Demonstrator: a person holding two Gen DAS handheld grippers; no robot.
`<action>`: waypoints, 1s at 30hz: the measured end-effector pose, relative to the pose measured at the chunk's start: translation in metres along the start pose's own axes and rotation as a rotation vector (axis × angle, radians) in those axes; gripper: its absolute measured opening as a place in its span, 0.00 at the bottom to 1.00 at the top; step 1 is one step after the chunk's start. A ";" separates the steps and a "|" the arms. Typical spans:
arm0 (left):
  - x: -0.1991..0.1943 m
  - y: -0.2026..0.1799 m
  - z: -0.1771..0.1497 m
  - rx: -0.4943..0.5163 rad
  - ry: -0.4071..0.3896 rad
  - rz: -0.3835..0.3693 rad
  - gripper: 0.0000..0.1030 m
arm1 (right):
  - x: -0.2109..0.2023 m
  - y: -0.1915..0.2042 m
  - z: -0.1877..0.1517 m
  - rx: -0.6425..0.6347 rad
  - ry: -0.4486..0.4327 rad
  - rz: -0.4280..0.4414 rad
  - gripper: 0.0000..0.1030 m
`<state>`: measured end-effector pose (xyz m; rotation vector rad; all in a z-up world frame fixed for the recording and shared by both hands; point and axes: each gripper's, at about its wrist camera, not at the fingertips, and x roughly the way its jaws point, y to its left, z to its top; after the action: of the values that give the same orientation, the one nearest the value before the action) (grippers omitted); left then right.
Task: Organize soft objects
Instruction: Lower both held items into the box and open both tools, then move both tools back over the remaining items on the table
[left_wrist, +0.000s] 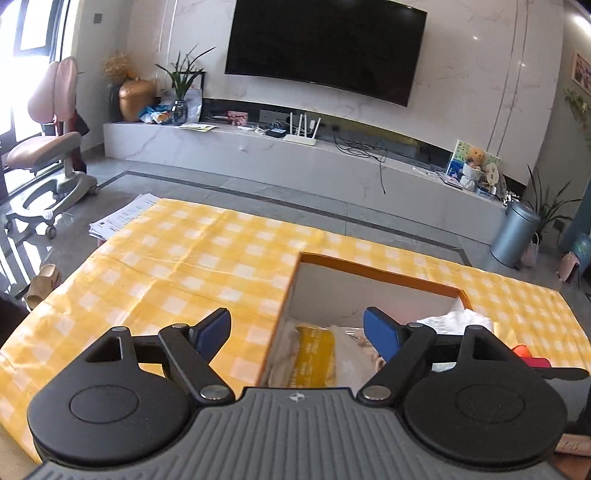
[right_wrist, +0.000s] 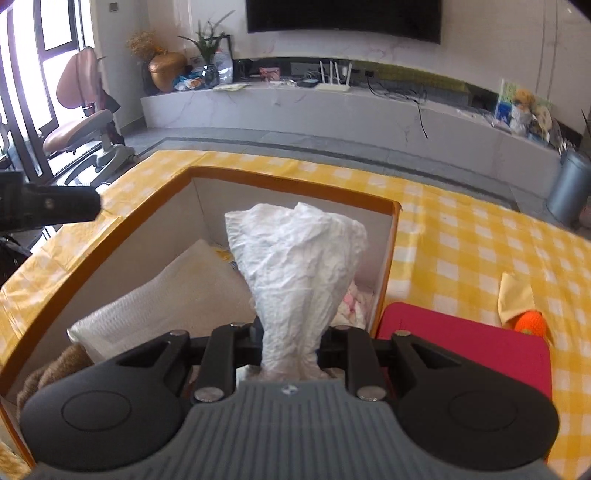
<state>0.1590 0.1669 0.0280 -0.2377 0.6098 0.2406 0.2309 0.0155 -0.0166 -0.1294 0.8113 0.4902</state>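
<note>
Two tongs are working over my counter (left_wrist: 177, 266), which is wearing a yellow-and-white checked cloth. My left tongs (left_wrist: 297, 332) are standing wide apart, empty, above an orange-rimmed box (right_wrist: 207, 173) holding soft packets. My right tongs (right_wrist: 290, 343) are clamping a crumpled white cloth (right_wrist: 295, 258) over that box. Beyond, a grey floor is meeting a marble ledge under a wall television (left_wrist: 325, 48).
</note>
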 end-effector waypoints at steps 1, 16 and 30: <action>0.001 0.003 0.001 -0.001 0.002 0.002 0.93 | 0.001 0.002 0.003 0.007 0.015 0.007 0.21; 0.004 0.023 -0.004 -0.047 0.068 -0.129 0.92 | 0.039 0.026 0.029 -0.089 0.257 -0.053 0.55; 0.010 0.036 -0.004 -0.138 0.130 -0.136 0.89 | 0.002 0.045 0.038 -0.163 0.098 -0.024 0.06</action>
<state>0.1542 0.2016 0.0131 -0.4284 0.7033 0.1368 0.2358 0.0674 0.0111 -0.3151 0.8644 0.5304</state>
